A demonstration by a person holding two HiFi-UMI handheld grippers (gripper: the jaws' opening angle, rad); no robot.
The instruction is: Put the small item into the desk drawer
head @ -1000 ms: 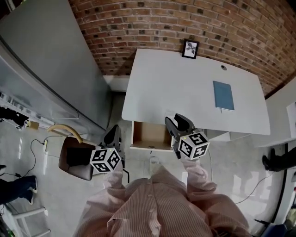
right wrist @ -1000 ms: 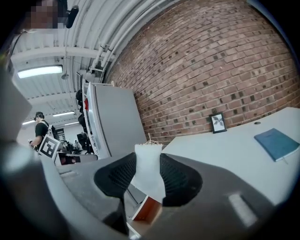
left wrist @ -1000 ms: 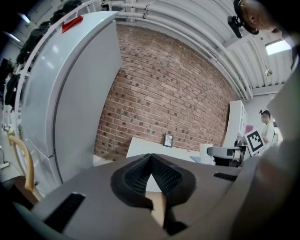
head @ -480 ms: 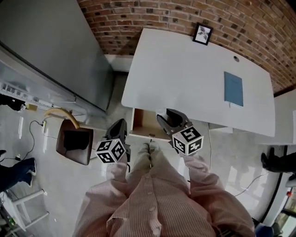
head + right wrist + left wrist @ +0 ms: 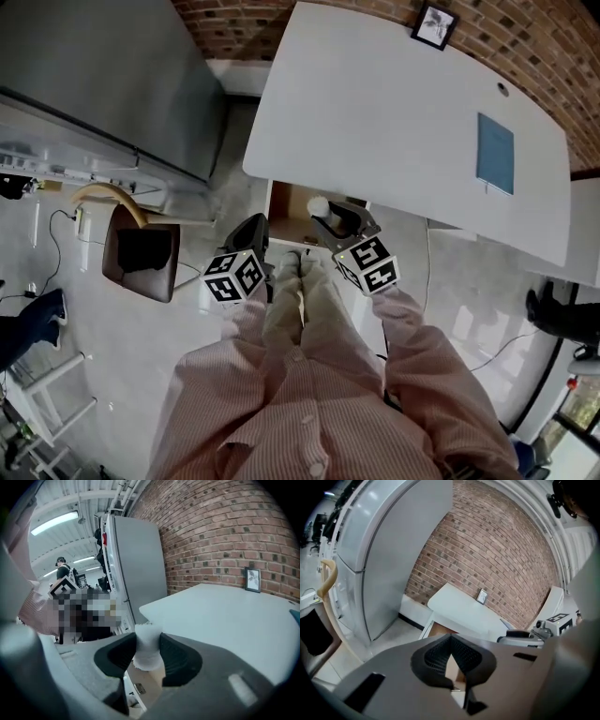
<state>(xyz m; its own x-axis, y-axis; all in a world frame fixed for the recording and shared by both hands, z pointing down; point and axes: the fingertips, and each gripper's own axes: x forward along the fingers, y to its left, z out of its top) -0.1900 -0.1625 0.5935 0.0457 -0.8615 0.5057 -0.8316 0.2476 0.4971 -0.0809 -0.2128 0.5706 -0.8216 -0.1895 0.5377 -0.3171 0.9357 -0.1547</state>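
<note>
Right hand-held gripper [image 5: 325, 210]: its jaws are closed on the small white item [image 5: 147, 651]; the two dark pads press it from both sides.
Small white item: a soft, roundish piece held above the brown inside of the drawer [image 5: 287, 201], just below the near edge of the table [image 5: 394, 122]. I cannot tell if it touches the drawer bottom.
Drawer: pulled open under the near left corner of the table.
Left hand-held gripper [image 5: 451, 640]: the jaw tips are together with nothing between them; it hangs off the table, near the drawer front.
Table top: a blue notebook [image 5: 495, 153] lies toward the right edge and a small picture frame [image 5: 432, 25] stands at the far edge, by the brick wall.
Floor: a brown chair [image 5: 141, 258] stands to the left of the table.
</note>
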